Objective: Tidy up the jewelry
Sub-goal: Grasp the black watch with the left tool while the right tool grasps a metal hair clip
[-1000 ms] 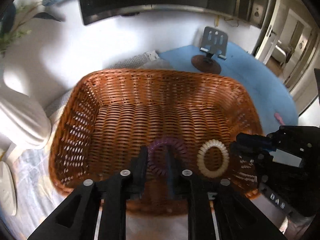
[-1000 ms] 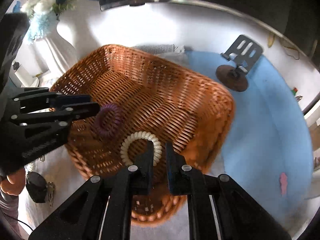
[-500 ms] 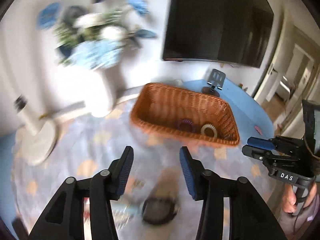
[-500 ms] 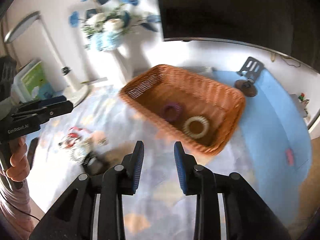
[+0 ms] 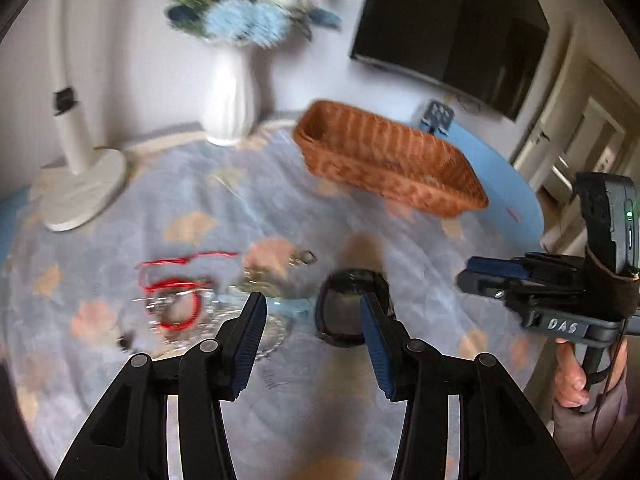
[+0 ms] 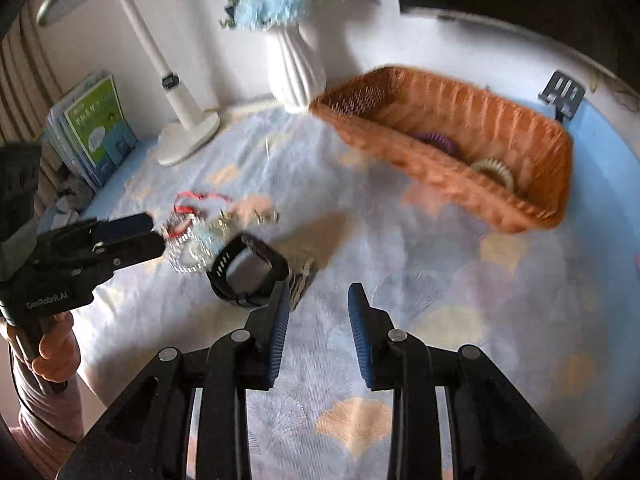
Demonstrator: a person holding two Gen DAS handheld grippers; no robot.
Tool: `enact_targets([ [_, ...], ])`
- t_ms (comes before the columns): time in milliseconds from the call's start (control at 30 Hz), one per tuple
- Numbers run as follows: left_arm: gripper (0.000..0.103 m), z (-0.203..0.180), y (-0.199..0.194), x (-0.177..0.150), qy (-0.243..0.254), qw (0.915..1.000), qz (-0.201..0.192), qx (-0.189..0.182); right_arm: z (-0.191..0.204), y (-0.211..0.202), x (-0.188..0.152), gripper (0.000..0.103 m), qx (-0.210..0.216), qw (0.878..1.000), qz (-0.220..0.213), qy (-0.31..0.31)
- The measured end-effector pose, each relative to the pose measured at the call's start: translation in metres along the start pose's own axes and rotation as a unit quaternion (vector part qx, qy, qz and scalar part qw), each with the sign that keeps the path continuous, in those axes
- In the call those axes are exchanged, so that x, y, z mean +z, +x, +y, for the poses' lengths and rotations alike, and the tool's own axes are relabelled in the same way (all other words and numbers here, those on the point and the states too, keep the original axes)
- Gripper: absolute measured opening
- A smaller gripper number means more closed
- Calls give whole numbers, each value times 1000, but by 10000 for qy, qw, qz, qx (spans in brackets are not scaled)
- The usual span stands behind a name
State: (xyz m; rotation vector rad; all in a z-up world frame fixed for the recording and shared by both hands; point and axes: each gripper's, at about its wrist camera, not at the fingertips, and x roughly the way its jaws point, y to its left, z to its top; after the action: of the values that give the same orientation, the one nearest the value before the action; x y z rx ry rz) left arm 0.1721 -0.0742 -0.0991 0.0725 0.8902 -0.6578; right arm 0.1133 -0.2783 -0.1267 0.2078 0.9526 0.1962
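Wicker basket, two hair coils, one watch

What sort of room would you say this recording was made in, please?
Most likely a living room or bedroom at home: a wall-mounted television, a white vase of flowers and a desk lamp stand around a cloth-covered table holding a wicker basket.

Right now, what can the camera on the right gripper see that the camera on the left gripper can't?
Only the right wrist view shows the purple hair tie and cream hair tie inside the basket, plus green books. Only the left wrist view shows a doorway. Both show the black watch, the red cord, the white vase and the lamp.
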Motion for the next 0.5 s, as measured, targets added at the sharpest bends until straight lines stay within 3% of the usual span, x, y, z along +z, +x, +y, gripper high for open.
enact_targets([
  [233,46,-10,54,10,357,9982,478,3,1,31,-8,33,51,9997,239,-97],
  [367,38,-7,79,13,337,9964,773,37,6,40,-7,33,21,9993,258,-280],
  [433,30,-7,87,13,337,9958,852,28,8,46,-6,33,61,9991,287,-319],
  [500,13,-8,92,12,312,9955,893,-51,10,50,-4,33,84,9989,302,-348],
])
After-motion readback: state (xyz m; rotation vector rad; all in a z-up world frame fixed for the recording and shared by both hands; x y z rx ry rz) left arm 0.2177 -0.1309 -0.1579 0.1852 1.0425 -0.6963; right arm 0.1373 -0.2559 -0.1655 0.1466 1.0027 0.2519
